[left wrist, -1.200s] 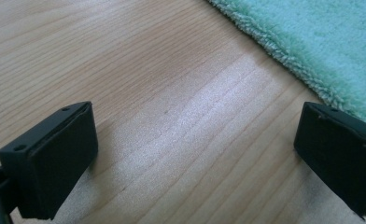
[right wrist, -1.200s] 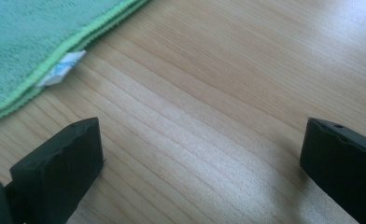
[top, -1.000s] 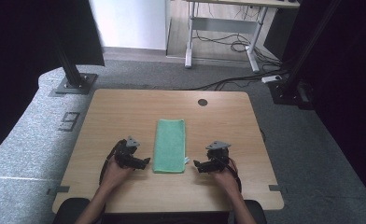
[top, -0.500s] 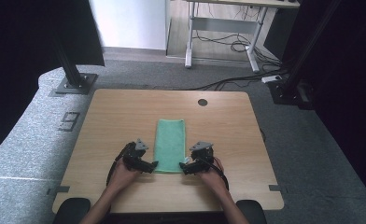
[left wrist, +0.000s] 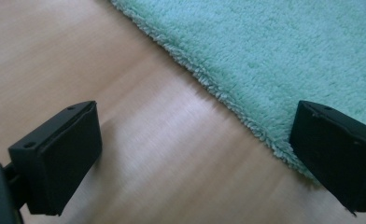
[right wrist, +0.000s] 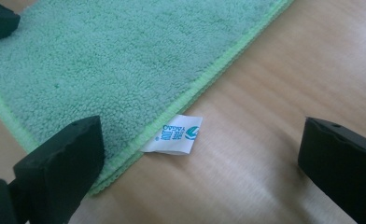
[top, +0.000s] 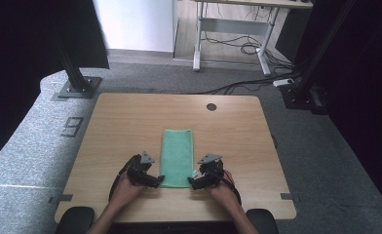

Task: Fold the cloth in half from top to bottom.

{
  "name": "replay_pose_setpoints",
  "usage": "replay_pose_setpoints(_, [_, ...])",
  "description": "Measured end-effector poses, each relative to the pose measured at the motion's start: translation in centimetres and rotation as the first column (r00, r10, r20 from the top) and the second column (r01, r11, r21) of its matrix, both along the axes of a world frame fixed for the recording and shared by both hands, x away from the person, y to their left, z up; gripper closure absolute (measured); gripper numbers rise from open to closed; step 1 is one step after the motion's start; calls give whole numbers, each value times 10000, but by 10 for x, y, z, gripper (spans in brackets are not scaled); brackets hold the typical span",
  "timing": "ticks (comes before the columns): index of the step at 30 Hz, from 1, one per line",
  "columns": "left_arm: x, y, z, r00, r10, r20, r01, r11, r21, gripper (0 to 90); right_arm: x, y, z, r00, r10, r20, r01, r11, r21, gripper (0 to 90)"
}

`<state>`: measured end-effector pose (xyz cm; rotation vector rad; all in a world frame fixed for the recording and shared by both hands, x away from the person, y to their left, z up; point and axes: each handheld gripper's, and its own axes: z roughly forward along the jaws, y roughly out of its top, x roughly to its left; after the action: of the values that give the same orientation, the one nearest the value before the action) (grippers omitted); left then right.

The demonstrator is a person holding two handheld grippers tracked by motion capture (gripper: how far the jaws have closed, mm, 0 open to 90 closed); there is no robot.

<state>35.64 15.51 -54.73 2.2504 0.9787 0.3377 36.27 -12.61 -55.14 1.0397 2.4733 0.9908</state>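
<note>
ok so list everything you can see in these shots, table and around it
towel: one, mint green, folded into a long strip, flat on the near middle of the table
label: one, white with teal print, sticking out from the towel's edge onto the wood
table: one, light wood, centre of the high view
cable hole: one, dark, round, far side of the tabletop
desk frame: one, white, beyond the table, with cables on the floor under it
stand bases: two, dark, on the grey floor at the table's far corners
left gripper: one, black, open, at the towel's near left corner
right gripper: one, black, open, at the towel's near right corner
hands: two, holding the grippers at the near edge
</note>
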Motion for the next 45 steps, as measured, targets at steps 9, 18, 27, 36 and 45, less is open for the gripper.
replay_pose_setpoints(9, [12, 2, 17, 9997, 79, 228, -79, 10000, 1, 20, -13, 0, 2, 9998, 115, -132, -116, 9999, -84, 49])
replay_pose_setpoints(18, [49, -5, 8, 9988, 490, 56, -490, 9988, -32, 16, -21, -2, 2, 9999, 46, -116, -47, 10000, -42, 61])
replay_pose_setpoints(27, [50, -9, -2, 9986, 524, 78, -523, 9986, -69, 0, -20, -2, 4, 9992, 287, -285, -290, 9995, -87, 80])
replay_pose_setpoints(36, [50, -9, -2, 9984, 556, 81, -556, 9984, -55, 0, 3, -4, 22, 9998, 128, -159, -130, 9999, -114, 82])
replay_pose_setpoints(45, [50, -9, -2, 9982, 590, 75, -590, 9982, -47, 0, 47, -3, 32, 9986, -404, -340, 407, 9991, 99, 14])
